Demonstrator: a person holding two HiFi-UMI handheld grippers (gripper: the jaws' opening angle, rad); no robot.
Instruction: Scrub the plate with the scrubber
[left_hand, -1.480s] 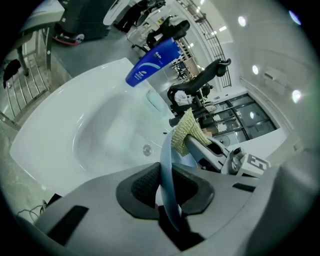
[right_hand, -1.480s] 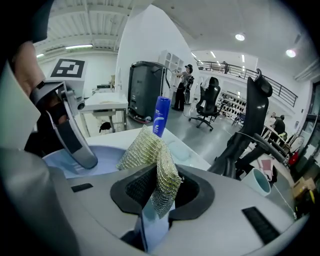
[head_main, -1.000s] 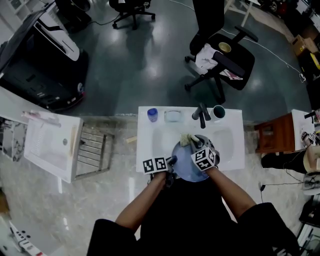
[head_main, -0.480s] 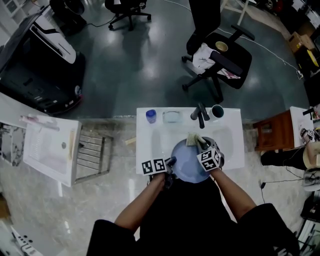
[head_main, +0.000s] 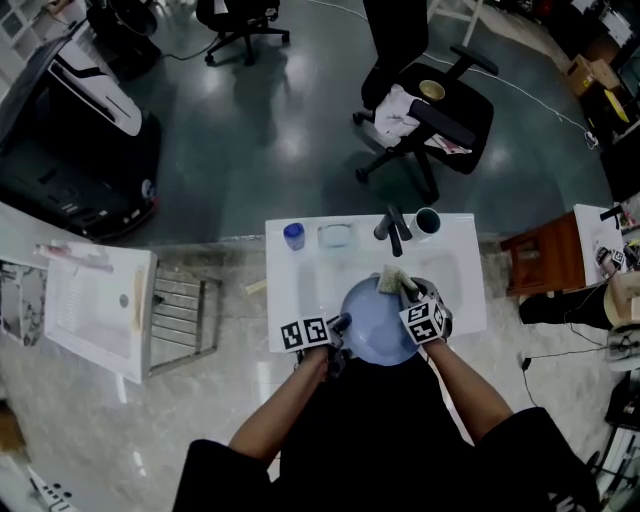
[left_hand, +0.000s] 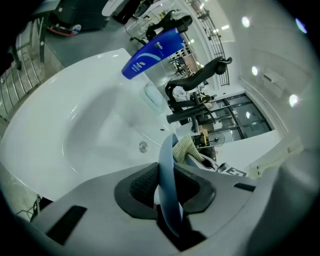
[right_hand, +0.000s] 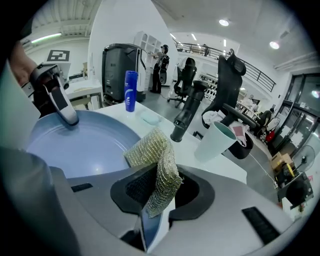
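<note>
Plate: blue plate (head_main: 375, 330) held over the white sink (head_main: 300, 280).
Scrubber: mesh scrubber (right_hand: 159, 165) at the plate's far rim; its weave is plain only in the right gripper view.
Right hand-held gripper (head_main: 408, 291): clamped on the scrubber.
Left hand-held gripper (head_main: 343, 322): pinching the plate's left rim, jaws just easing apart; its own view shows the rim edge-on.

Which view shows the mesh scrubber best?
Right gripper view: the yellow-green mesh scrubber, close, pinched in the right claw. Head view shows a small patch; left gripper view, a corner behind the blue plate.
</note>
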